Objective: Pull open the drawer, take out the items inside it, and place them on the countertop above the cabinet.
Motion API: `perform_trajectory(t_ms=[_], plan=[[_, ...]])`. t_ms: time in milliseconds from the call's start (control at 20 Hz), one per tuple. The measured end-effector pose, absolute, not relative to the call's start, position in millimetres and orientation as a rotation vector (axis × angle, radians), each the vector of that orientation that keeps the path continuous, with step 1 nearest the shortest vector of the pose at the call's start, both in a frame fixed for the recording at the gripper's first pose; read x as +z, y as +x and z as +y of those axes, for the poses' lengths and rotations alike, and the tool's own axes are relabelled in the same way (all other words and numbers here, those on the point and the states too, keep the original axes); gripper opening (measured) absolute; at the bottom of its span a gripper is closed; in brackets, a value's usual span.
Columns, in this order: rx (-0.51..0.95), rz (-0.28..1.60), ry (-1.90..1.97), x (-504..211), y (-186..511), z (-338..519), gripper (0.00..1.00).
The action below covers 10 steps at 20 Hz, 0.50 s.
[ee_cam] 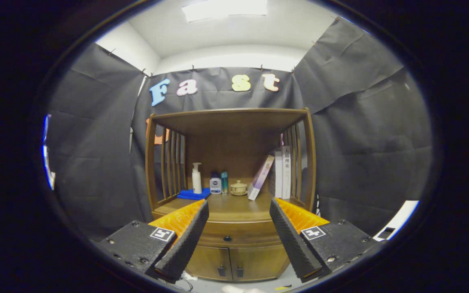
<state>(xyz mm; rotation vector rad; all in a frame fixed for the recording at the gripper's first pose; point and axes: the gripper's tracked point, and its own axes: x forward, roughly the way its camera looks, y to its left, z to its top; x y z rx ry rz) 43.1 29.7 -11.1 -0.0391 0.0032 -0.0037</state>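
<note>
Step in hand looks like approach: drawer (234, 235) is closed, nothing taken out yet. Gripper (238, 221) is spread wide, holding nothing, aimed at the wooden cabinet (230, 195). The drawer's small dark knob (227, 238) sits between the fingers and beyond them, below the countertop (234, 203) edge and above the two lower doors (232, 262). Contents of the drawer are hidden. Countertop already carries a pump bottle (196, 178) on a blue cloth (193, 194), two small bottles, a lidded pot (238, 188) and books (277, 173) at the back; front strip looks free for placing. Next move probably needs: close in, centre the fingers on the knob, pinch it, pull straight out. The knob is small, so alignment matters.
</note>
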Motion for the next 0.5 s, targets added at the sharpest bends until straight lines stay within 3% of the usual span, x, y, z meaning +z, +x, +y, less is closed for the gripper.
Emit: perform_trajectory(t_ms=[500], plan=[[0.003, 0.107, -0.06, -102, 130, 52, 0.98]])
